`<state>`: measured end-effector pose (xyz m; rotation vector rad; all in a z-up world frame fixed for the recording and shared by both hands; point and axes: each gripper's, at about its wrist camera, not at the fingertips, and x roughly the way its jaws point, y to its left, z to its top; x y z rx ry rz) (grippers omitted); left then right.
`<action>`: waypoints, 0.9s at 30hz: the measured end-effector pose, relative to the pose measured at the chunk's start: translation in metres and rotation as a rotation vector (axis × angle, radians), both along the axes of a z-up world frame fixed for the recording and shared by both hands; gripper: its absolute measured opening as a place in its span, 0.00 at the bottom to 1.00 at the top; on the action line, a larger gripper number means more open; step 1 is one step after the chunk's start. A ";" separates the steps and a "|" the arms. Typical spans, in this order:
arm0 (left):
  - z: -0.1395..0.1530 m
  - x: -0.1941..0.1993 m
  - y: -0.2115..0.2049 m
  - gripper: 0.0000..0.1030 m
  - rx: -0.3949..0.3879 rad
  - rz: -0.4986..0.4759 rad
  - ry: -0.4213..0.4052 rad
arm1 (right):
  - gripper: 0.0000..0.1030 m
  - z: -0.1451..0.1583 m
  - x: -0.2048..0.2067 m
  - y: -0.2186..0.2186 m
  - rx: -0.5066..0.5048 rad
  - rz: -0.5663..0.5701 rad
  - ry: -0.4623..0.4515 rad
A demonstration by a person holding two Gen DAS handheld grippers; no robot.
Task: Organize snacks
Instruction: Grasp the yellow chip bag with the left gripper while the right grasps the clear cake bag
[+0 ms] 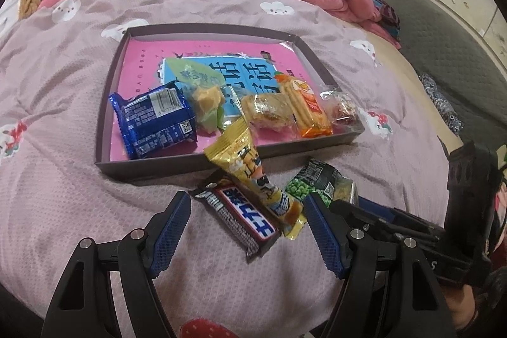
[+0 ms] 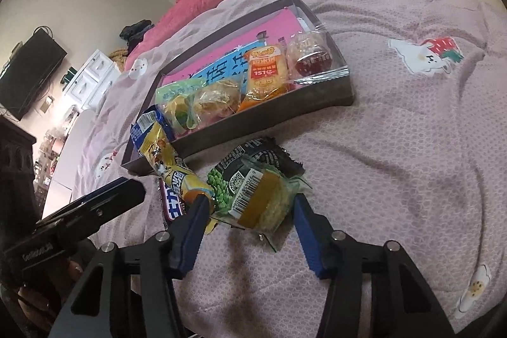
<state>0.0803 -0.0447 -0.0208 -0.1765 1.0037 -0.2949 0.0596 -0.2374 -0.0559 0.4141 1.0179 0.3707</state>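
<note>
while lying on the mauve bedspread (image 2: pixel 396 122) at lower centre of the right wrist view, clear-wrapped yellow cake (image 2: pixel 264 206) sits between the blue pads of the right hand-held gripper (image 2: pixel 252 211), jaws partly open, pads not visibly pressing. just left: green pea packet (image 2: pixel 221 186), yellow stick pack (image 1: pixel 253 176), brown chocolate bar (image 1: pixel 240 217), these last two between the wide-open, empty left hand-held gripper (image 1: pixel 248 211). above, dark tray (image 1: pixel 152 167) holding blue biscuit pack (image 1: pixel 155 122) and orange cracker pack (image 1: pixel 309 106).

Left claw (image 1: pixel 248 230) gapes over chocolate bar (image 1: pixel 240 219) beside snack tray (image 1: pixel 152 170).
</note>
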 end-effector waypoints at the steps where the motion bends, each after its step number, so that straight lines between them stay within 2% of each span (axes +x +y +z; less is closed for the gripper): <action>1: -0.001 0.002 0.000 0.73 -0.007 0.000 0.004 | 0.50 -0.001 0.001 0.001 -0.001 0.004 0.000; 5: -0.007 0.011 -0.002 0.73 -0.038 -0.002 0.017 | 0.49 -0.002 0.003 0.002 -0.002 0.010 -0.003; 9: -0.011 0.018 -0.006 0.74 -0.039 -0.004 0.024 | 0.50 -0.006 0.007 -0.002 0.038 0.002 0.017; 13: -0.016 0.023 -0.007 0.73 -0.050 0.002 0.033 | 0.50 -0.008 0.012 0.000 0.034 0.007 0.013; 17: -0.021 0.030 -0.010 0.59 -0.050 0.002 0.044 | 0.45 -0.005 0.015 0.005 -0.002 0.021 -0.010; 20: -0.025 0.033 -0.012 0.46 -0.042 -0.001 0.049 | 0.33 0.000 0.014 0.008 -0.043 0.027 -0.041; 27: -0.028 0.036 -0.017 0.28 -0.050 -0.030 0.050 | 0.33 0.002 0.013 0.005 -0.066 0.025 -0.049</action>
